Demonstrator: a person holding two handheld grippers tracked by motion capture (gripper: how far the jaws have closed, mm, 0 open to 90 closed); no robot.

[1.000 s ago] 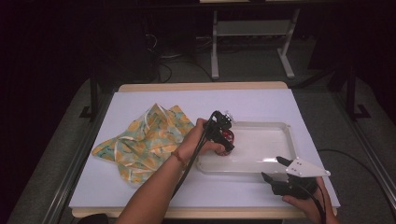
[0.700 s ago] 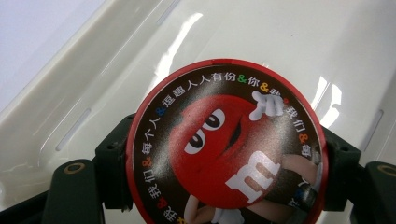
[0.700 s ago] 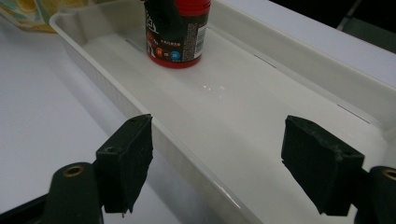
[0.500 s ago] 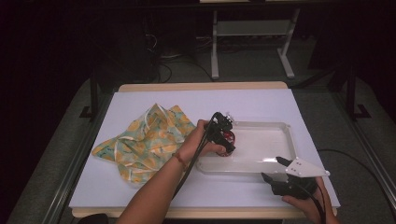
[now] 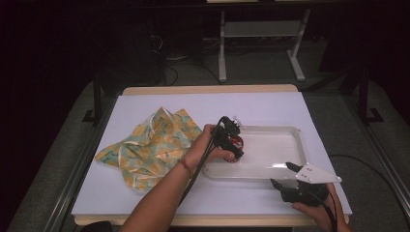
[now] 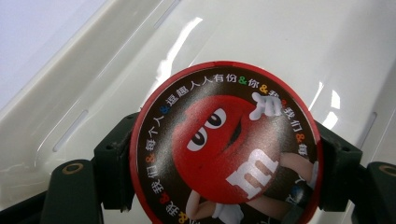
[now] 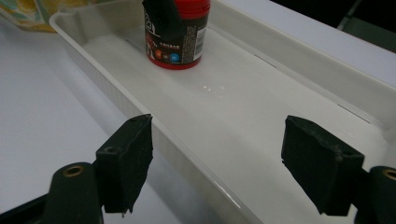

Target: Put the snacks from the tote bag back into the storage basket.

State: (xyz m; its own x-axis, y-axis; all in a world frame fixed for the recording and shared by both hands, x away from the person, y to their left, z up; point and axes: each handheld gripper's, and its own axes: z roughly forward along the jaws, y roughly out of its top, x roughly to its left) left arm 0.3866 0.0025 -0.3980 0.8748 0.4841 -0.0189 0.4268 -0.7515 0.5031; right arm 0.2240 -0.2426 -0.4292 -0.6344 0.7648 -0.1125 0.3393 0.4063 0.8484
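Observation:
A red candy tub [image 5: 237, 143] with a round cartoon lid [image 6: 224, 149] stands upright at the left end of the white tray [image 5: 275, 151]. My left gripper [image 5: 231, 140] is shut on it, with one black jaw on each side of the lid. In the right gripper view the tub [image 7: 180, 32] seems to rest on the tray floor [image 7: 243, 107], and one jaw of the left gripper covers its side. My right gripper [image 5: 281, 174] stands open at the tray's near right corner, and nothing sits between its jaws [image 7: 224, 158].
A crumpled yellow and green patterned cloth [image 5: 150, 145] lies on the white table left of the tray. The tray's near rim [image 7: 116, 98] runs just in front of my right gripper. A metal frame stands on the floor beyond the table.

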